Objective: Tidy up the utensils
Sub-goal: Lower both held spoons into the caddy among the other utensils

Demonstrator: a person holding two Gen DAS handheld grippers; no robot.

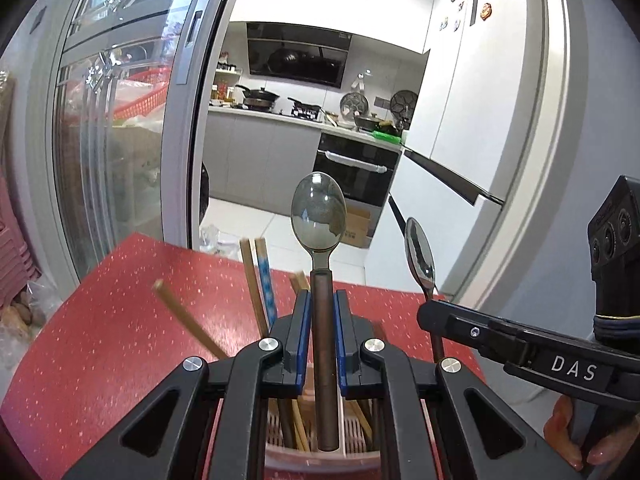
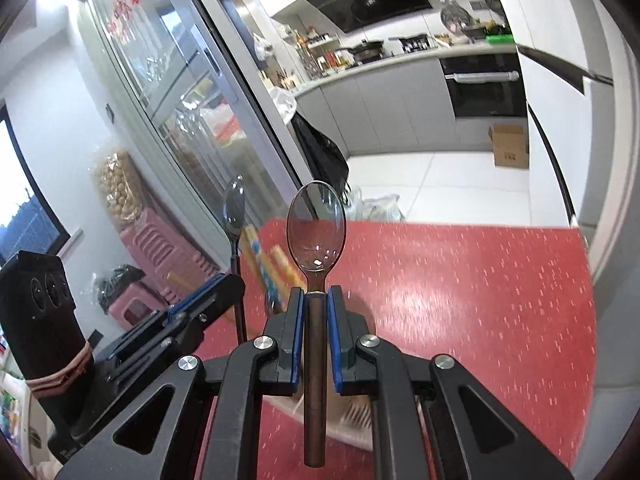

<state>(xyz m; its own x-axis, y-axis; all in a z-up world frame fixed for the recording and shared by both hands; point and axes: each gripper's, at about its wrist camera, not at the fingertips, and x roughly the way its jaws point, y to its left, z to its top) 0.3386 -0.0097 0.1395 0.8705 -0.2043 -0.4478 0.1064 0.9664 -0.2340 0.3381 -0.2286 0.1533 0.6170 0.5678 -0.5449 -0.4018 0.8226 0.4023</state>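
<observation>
Blue-padded jaws pinch a spoon in each of a person's two handheld grippers above a red speckled table (image 1: 100,320), apparently lifted out of the utensil holder (image 1: 320,458) below so they can be sorted. In the left wrist view, the left gripper (image 1: 322,332) is closed on the brown, matte handle of the left spoon (image 1: 319,216), which stands upright with its polished oval bowl mirroring the room; the handle's lower end hangs free over the pinkish slatted holder, whose compartments are crowded with wooden chopsticks (image 1: 256,280), slim, square-cut and leaning outward, one wrapped in blue print. Just to its right, the right gripper (image 1: 430,314) reaches in from the side, clamped on the right spoon (image 1: 419,254), its glossy bowl seen edge-on. Fingertips (image 1: 568,440) of the hand working that tool show at the lower right corner. The right wrist view confirms that grip: black fingers with blue pads squeeze the right spoon's (image 2: 316,228) dark handle near the neck, bowl up, likely to keep it steady and clear of the chopsticks. Holding both spoons by their necks suggests they are bound for a shared compartment, though which one cannot be told. Beyond the table stand a sliding glass door (image 1: 120,120), a white tiled floor and a grey kitchen with an oven (image 1: 356,168).
</observation>
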